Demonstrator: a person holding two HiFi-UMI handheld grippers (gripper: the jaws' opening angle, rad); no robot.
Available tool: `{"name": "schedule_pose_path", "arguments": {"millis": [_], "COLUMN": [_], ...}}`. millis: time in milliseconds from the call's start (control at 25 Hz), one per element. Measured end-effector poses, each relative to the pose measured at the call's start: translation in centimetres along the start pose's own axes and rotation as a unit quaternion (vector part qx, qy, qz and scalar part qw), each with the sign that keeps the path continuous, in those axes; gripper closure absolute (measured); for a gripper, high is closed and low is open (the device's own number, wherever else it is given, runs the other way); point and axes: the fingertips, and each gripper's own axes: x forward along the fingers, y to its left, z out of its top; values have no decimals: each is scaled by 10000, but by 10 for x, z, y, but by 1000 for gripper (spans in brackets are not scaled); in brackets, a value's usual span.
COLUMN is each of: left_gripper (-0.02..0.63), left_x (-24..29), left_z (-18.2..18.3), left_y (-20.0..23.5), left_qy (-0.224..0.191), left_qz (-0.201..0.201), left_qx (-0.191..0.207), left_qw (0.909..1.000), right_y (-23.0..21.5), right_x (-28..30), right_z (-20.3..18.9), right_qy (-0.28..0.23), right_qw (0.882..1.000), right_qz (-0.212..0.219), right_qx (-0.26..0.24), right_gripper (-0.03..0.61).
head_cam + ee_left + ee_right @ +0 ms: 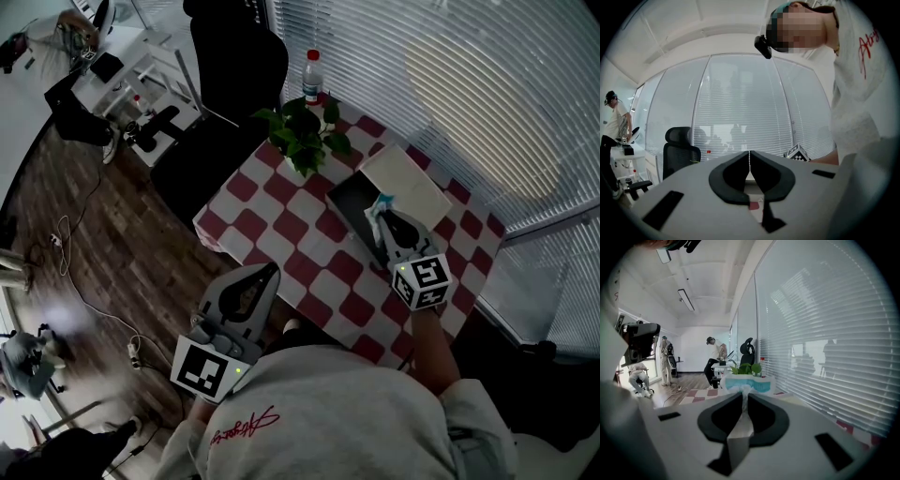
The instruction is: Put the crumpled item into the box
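Crumpled item (378, 202) sits pinched in my right tongs (386, 219). Its white-and-teal bulk is bunched just past the tips, and a strip of it runs back between the pads. From the head view it hangs over the box (345, 199), toward the side where the pale lid (408, 178) lies open. I cannot tell whether it touches the dark bottom yet. My left tongs (265, 274) are pressed together with nothing in them. I hold them off the near edge of the surface (281, 225), well apart from the work.

As I judge it, the step in hand is the release into the box. To do it well, I want the item low inside the walls before I spread the tongs, so that it drops flat and does not bounce onto the checkered cloth. I also want it nearer the middle of the dark bottom than the lid side, since something this light could catch on the rim. The strip between the pads may cling, so I should open wide and draw the tongs straight back and up, not sideways, or I may drag the item out again. The plant (305, 131) stands beyond the box, so a pull toward me is the safe way out. The box may be light enough to shift if I bump its wall.
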Motion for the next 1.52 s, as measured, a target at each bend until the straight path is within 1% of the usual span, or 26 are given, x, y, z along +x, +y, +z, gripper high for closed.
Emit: {"name": "schedule_pose_path", "arguments": {"millis": [440,1520], "left_gripper": [594,594], "left_x": [0,-3], "left_z": [1,-2], "left_y": [1,3], "left_qy": [4,101], "left_qz": [30,203], "left_qx": [22,37], "left_qw": [10000,9997], "right_y": [-8,-19], "right_x": [12,34], "right_z": [-21,-54], "right_qy": [314,888], "right_qw": [9995,9960], "right_qz": [-29,-32], "right_qx": [-59,-109], "right_gripper": [531,531]}}
